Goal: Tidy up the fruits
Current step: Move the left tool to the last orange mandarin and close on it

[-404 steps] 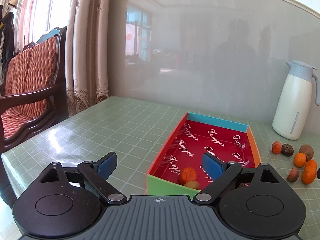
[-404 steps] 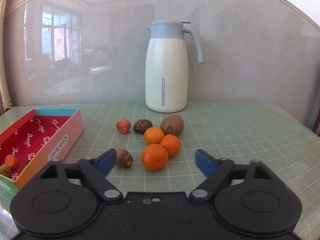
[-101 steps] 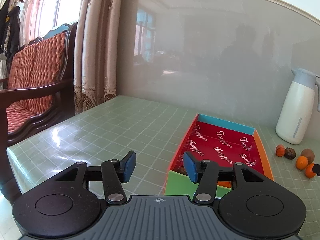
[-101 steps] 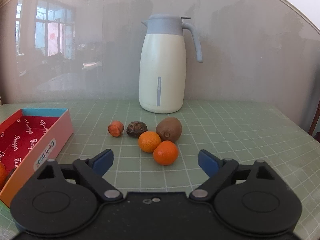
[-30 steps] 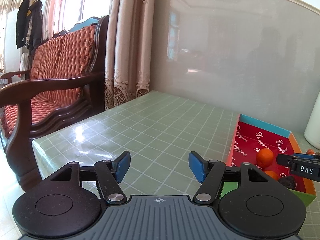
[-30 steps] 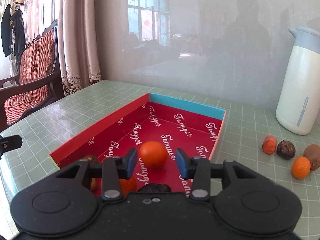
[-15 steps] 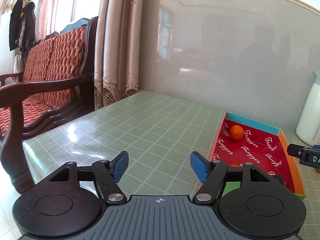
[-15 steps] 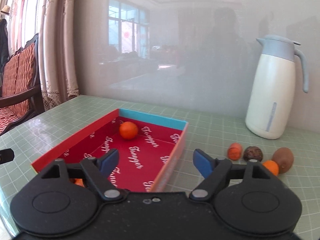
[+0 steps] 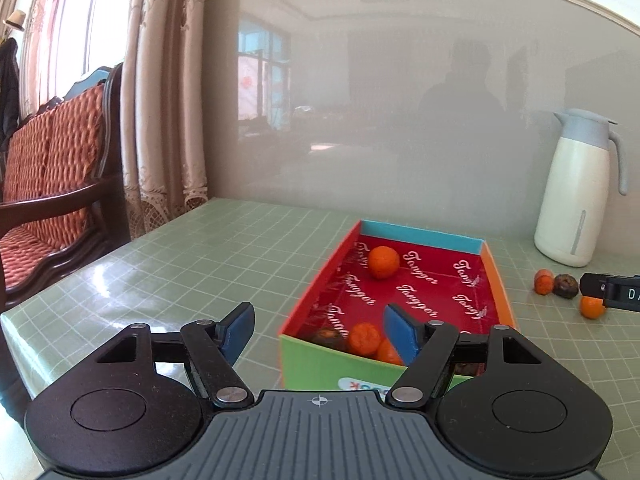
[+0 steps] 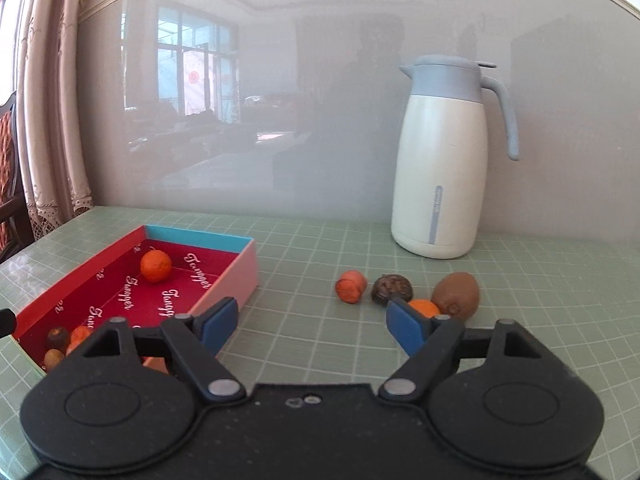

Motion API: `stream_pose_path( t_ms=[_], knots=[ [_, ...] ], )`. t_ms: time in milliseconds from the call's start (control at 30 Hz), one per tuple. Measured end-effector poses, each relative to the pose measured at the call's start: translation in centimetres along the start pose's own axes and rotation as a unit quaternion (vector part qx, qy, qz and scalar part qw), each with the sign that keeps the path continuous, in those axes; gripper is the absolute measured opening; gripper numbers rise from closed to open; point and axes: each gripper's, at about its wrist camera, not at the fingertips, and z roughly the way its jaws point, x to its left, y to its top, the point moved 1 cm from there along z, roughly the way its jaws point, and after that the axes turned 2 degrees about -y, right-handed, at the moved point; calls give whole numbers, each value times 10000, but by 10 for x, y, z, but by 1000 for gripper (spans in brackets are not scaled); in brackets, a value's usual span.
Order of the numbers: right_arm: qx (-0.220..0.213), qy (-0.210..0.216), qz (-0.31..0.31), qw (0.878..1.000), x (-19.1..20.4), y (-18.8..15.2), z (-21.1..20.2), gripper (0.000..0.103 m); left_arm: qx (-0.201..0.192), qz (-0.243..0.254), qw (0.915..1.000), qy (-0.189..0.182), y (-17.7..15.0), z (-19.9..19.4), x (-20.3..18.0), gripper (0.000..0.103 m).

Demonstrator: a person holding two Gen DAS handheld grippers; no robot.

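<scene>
A red-lined box [image 9: 494, 264] [image 10: 240, 272] lies on the green table. One orange [image 9: 383, 262] [image 10: 155, 266] rests near its far end, and several oranges and dark fruits [image 9: 362, 338] [image 10: 60, 338] crowd its near end. Loose on the table are a small orange-red fruit [image 10: 351, 286], a dark wrinkled fruit [image 10: 392, 289], an orange [image 10: 424, 307] and a kiwi [image 10: 456, 295]. My left gripper [image 9: 320, 330] hangs over the box's near left corner, its jaws opening with nothing between them. My right gripper [image 10: 310, 326] is open and empty, right of the box and in front of the loose fruits.
A white thermos jug [image 10: 440, 160] [image 9: 576, 188] stands at the back right against the frosted glass wall. A wooden chair with red cushions [image 9: 48, 168] and curtains [image 9: 164, 112] are past the table's left edge. Part of the right gripper [image 9: 612, 292] shows in the left wrist view.
The right gripper let go of the orange, which rolled to the box's far end, and swung right toward the loose fruits. The left gripper swung right over the box's near corner and opened a little.
</scene>
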Motion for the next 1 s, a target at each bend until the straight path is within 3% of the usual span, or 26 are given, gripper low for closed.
stream_pose_path(
  t_ms=[467, 700, 1000],
  knots=[
    [-33, -794, 279, 9964, -69, -13, -23, 87, -41, 626, 9955, -705, -6, -3, -82, 76],
    [-135, -1574, 348, 9868, -101, -19, -35, 91, 57, 851, 9903, -1101, -7, 2, -125, 77],
    [-67, -2032, 539, 9776, -141, -34, -52, 91, 117, 1259, 9806, -1498, -11, 9, -181, 77]
  ],
)
